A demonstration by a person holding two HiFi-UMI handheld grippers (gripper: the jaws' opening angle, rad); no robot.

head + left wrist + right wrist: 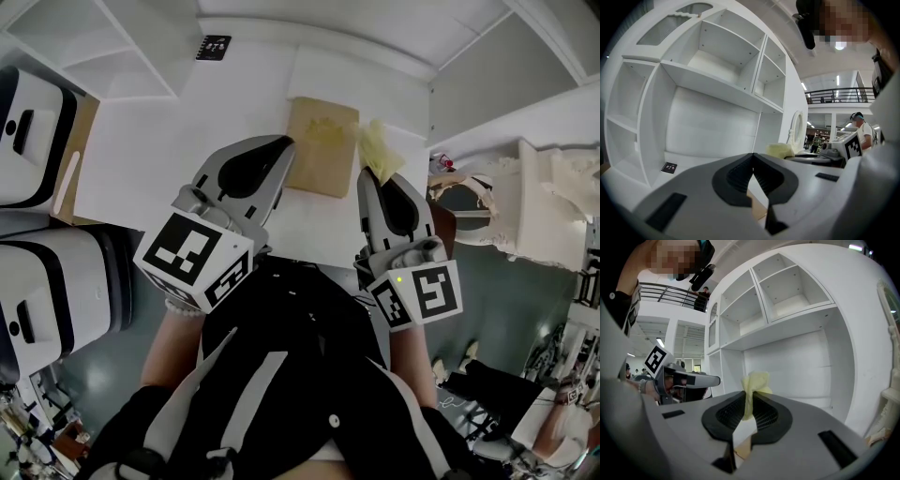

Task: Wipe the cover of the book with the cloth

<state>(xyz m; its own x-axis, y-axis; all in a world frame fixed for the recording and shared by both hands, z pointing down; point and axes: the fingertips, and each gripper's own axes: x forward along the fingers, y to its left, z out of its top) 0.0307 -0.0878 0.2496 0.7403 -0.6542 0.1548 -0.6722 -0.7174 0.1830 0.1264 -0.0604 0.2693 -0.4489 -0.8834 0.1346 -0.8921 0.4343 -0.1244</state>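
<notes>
Clearly the right gripper (749, 401) is clamped on the yellow cloth (754, 380). In the right gripper view its two dark ribbed pads press a thin fold of the fabric from both sides, and a crumpled tuft stands up just beyond the tips, at the middle of the frame. Below the pads a sliver of the brown book (740, 449) shows through the gap.

In the head view the right gripper (366, 174) sits right of centre, just beside the book's right edge. The cloth (378, 150) bunches out past its tips toward the upper right. Whether the fabric touches the cover there cannot be told.

The left gripper (753, 161) has its jaws together with nothing between them. In the left gripper view the pads meet in a single line at the tips, and only a narrow wedge opens lower down, where a strip of the book (757, 207) is seen. In the head view the left gripper (284, 143) lies left of centre, with its tip at the book's left edge. Contact with the cover cannot be made out.

The book (322, 145) lies flat with its plain brown cover up, at the upper middle of the head view, on the white desk top (150, 150) and between the two grippers. A small black card (213, 47) lies well apart from it, toward the upper left. White open shelves (722, 51) fill the upper part of both gripper views.
</notes>
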